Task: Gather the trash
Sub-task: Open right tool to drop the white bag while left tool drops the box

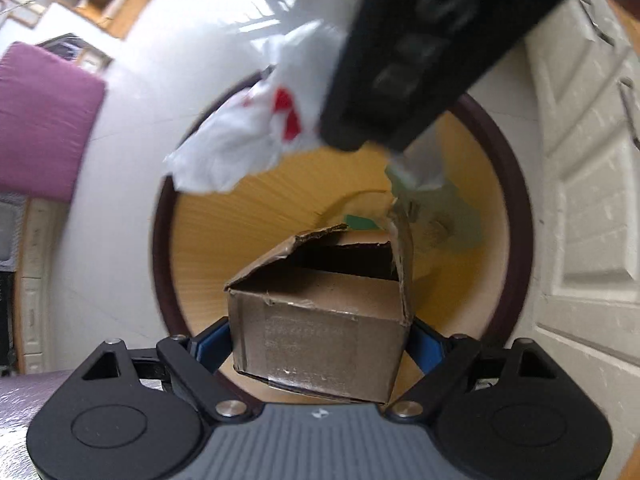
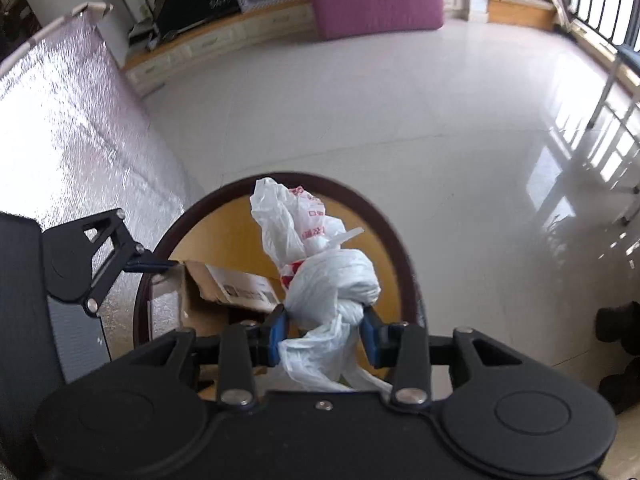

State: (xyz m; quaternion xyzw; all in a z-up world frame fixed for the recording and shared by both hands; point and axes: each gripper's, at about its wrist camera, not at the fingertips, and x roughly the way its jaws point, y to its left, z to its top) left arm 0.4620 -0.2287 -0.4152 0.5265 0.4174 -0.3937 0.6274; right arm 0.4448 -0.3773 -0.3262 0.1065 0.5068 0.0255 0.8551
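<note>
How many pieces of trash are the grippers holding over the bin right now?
2. A cardboard box is clamped in the left gripper, and a knotted white plastic bag in the right gripper, both above the bin. More scraps lie inside; some may be hidden.

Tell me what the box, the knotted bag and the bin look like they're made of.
Box: brown corrugated cardboard, matte, with torn flaps and clear tape across the front. Bag: thin white plastic film, slightly glossy, crinkled, knotted, with red print. Bin: dark brown rim, yellowish ribbed inner wall; probably plastic, though the look leaves that open.
</note>
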